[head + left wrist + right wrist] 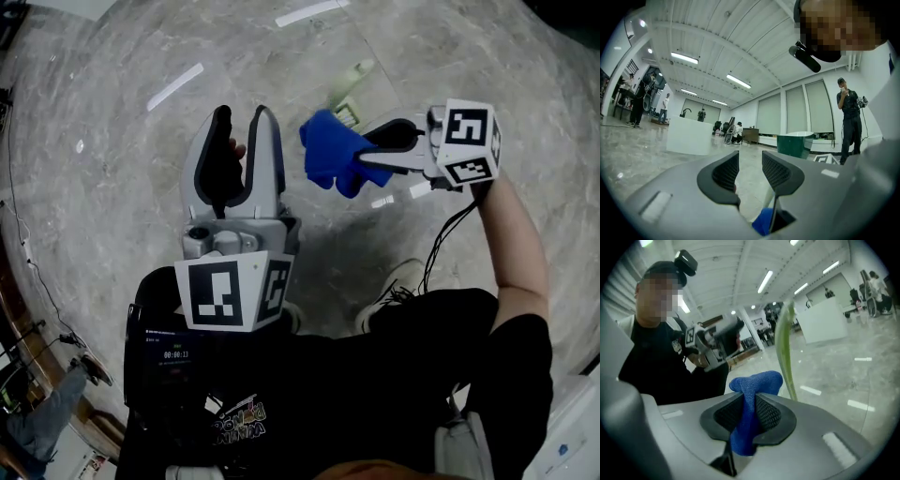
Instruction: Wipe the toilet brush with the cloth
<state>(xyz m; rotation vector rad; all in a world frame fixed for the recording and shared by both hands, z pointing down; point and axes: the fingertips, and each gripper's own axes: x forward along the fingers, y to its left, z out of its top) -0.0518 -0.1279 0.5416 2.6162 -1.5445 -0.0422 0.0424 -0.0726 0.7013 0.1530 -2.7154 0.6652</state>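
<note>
We're holding the left gripper (244, 117) out level on the left side, and its jaws are sitting wide apart with nothing in between. Just right of it, the blue cloth (330, 150) is bunching out of the right gripper (367, 153), whose jaws are pinching it tight. The pale green toilet brush (783, 348) is standing upright on the grey marbled floor (122, 141) just past the cloth. We can't tell if they're touching.
</note>
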